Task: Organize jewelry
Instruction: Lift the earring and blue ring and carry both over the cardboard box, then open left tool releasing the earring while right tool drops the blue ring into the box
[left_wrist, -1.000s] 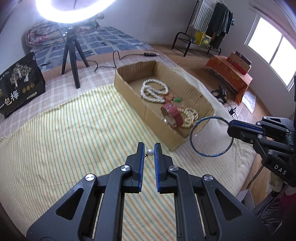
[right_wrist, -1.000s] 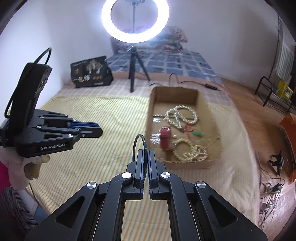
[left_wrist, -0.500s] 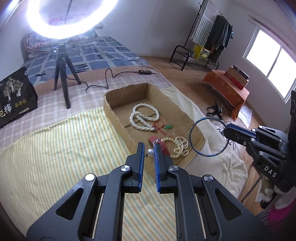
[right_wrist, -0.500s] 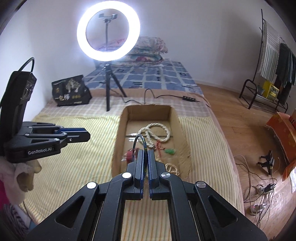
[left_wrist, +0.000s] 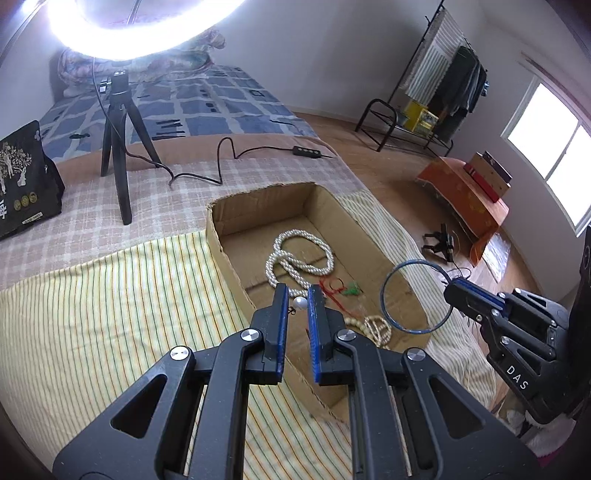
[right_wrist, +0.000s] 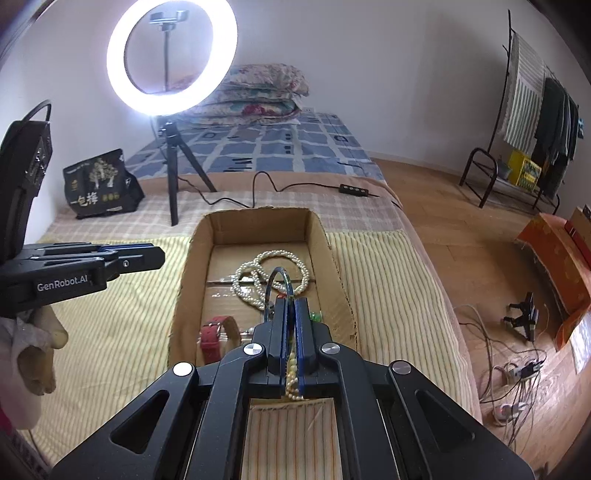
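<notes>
An open cardboard box (left_wrist: 218, 236) (right_wrist: 192, 258) lies on the striped bedspread and holds a white pearl necklace (left_wrist: 295, 258) (right_wrist: 255, 273), a red strap watch (right_wrist: 210, 339), a green pendant on red cord (left_wrist: 351, 290) and cream beads (left_wrist: 376, 326). My left gripper (left_wrist: 298, 295) is shut on a small pearl earring (left_wrist: 300, 303), held over the box's near wall. My right gripper (right_wrist: 290, 310) (left_wrist: 452, 288) is shut on a thin blue bangle (left_wrist: 415, 295) (right_wrist: 280, 280), held upright above the box.
A ring light on a black tripod (left_wrist: 118, 155) (right_wrist: 171, 173) stands behind the box, its cable and switch (left_wrist: 306, 152) trailing across the bed. A black bag (left_wrist: 22, 184) (right_wrist: 99, 184) sits at the left. Floor, clothes rack and orange table lie right.
Both grippers have moved forward over the box, the left with the pearl earring, the right with the blue bangle. The box looks nearer and more centred in both views.
</notes>
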